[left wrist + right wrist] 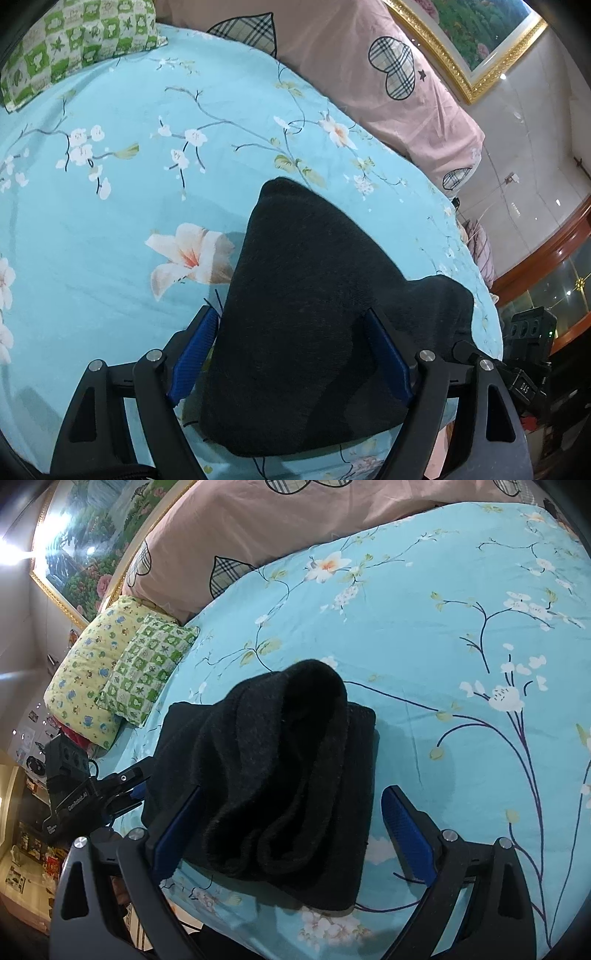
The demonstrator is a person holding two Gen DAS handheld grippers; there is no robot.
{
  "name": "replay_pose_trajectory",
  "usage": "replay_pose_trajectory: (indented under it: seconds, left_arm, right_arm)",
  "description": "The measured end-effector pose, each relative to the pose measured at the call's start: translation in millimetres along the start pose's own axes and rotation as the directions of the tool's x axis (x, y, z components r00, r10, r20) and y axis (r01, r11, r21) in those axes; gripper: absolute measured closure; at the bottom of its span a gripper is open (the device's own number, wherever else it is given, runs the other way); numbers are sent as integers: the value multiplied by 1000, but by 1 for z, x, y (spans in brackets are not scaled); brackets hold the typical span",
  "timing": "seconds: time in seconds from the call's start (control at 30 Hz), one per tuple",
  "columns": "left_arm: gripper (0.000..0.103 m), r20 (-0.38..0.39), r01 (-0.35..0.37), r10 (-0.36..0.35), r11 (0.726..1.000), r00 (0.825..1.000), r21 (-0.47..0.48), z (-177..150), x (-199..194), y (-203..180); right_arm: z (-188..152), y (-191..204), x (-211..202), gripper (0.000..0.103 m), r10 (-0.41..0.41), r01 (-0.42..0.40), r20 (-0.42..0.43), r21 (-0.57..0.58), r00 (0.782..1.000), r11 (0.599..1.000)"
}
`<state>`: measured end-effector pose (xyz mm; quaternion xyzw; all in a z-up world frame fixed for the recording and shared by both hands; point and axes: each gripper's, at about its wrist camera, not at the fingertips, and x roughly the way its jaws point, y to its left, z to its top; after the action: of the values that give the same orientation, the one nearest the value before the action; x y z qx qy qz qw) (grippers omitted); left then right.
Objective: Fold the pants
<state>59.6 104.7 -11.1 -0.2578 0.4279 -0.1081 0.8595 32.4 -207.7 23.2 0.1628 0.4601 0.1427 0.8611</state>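
The black pants (pixel 306 314) lie folded into a thick bundle on the light blue flowered bedsheet (pixel 122 206). My left gripper (pixel 291 347) is open, its blue pads on either side of the bundle's near end; whether they touch the cloth I cannot tell. In the right wrist view the pants (pixel 273 775) lie as a flat rectangle with a rumpled fold on top. My right gripper (pixel 291 830) is open around the near edge, the right pad clear of the cloth. The left gripper (pixel 110 794) shows at the bundle's left side.
A pink duvet with plaid hearts (pixel 369 55) lies along the back. A green checked pillow (pixel 147 672) and a yellow pillow (pixel 88 672) sit at the bed's left. A gold-framed painting (pixel 480 40) hangs on the wall. The bed edge (pixel 491 295) is right of the pants.
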Motion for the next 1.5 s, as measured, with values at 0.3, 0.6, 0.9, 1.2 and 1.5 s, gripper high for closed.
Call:
replay_pose_trajectory:
  seconds: [0.3,0.6,0.9,1.2,1.5]
  left_arm:
    - [26,-10,27,-27,998,1000,-49,-2,15,17]
    - [43,-12,39,-39,999,999,-34,-2,20,13]
    - [63,24,43,-43,999,999,-22,-4,8,3]
    - [72,87,33,-33,999,996,4,3,-22,-9]
    - [72,184,-25,20,999,983,22,29,-56,0]
  right_arm:
    - [-4,-8,3,19,29,-29,-4,16,1000,999]
    - [-5,-7,9,26,54,-54,-22,8,998,999]
    - [-4,-2,7,43,47,-47,-12,-35,999,998]
    - [13,20,-2,51,88,-86,15,-88,996,992]
    - [41,55,12,53,149,-143,25,-169,988,975]
